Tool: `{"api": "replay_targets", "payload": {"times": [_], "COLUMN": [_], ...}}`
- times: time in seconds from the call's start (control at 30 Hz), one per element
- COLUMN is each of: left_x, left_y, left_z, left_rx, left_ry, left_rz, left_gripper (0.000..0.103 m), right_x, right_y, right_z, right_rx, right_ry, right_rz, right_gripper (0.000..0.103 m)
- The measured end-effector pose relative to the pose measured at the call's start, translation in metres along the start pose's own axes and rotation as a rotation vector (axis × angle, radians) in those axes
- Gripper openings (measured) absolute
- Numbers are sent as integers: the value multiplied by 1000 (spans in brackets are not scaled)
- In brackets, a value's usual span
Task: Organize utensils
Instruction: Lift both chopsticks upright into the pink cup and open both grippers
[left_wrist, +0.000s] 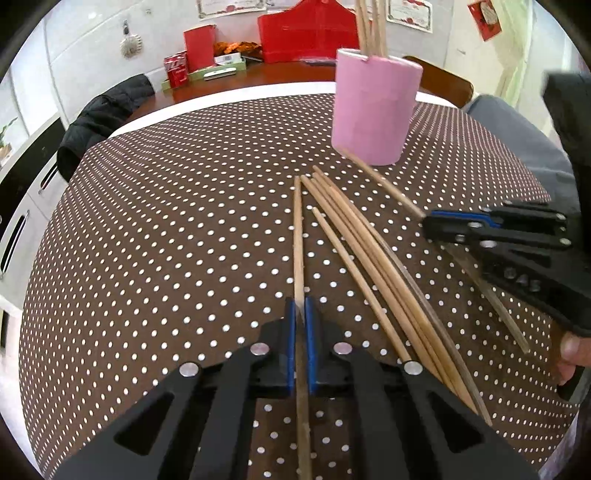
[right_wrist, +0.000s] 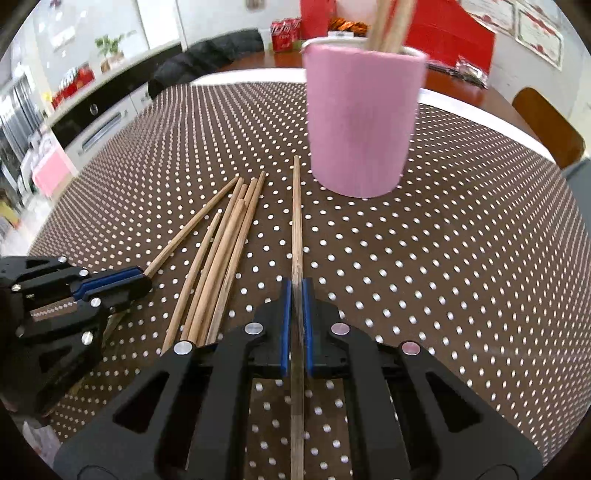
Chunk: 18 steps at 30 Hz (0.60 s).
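Observation:
A pink cup (left_wrist: 373, 110) (right_wrist: 362, 122) stands on the brown dotted tablecloth (left_wrist: 166, 221) with several chopsticks (left_wrist: 371, 26) upright in it. Several loose wooden chopsticks (left_wrist: 362, 251) (right_wrist: 229, 251) lie in a fan between my two grippers. My left gripper (left_wrist: 300, 308) (right_wrist: 144, 278) is shut on one chopstick (left_wrist: 298, 229) that points ahead over the cloth. My right gripper (right_wrist: 296, 291) (left_wrist: 430, 221) is shut on another chopstick (right_wrist: 296, 221), whose tip reaches toward the foot of the cup.
A black jacket (left_wrist: 103, 118) hangs over a chair at the far left edge of the table. Red boxes (left_wrist: 306, 33) and cans sit on the wooden surface beyond. A wooden chair back (left_wrist: 443, 81) stands behind the cup. A person's thumb (left_wrist: 572, 347) shows at right.

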<state>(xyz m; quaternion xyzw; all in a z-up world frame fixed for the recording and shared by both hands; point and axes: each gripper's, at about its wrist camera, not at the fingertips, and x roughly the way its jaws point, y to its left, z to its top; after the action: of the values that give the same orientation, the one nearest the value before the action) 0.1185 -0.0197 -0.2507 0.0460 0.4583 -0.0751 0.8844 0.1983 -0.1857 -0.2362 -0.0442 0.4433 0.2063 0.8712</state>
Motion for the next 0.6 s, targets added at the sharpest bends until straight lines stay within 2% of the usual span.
{"api": "replay_targets", "payload": {"times": [0.2,0.4,0.6], "left_x": [-21,-59,-90], "left_y": [3,9,5], "left_z": [-3,6,24], "left_rx": [-48,-92,-71], "left_ry": [-67,-200,-314], "left_rz": [7,-31,-64], "left_gripper": [5,5,5], "right_x": [-32,-79,-114], "right_y": [-17,-23,-24], "right_z": [-14,-10,3], "right_rx": [77,123,136], "right_ry": [-103,-252,-367], "right_rz": [84,174,192], "right_gripper": [6,6,6]}}
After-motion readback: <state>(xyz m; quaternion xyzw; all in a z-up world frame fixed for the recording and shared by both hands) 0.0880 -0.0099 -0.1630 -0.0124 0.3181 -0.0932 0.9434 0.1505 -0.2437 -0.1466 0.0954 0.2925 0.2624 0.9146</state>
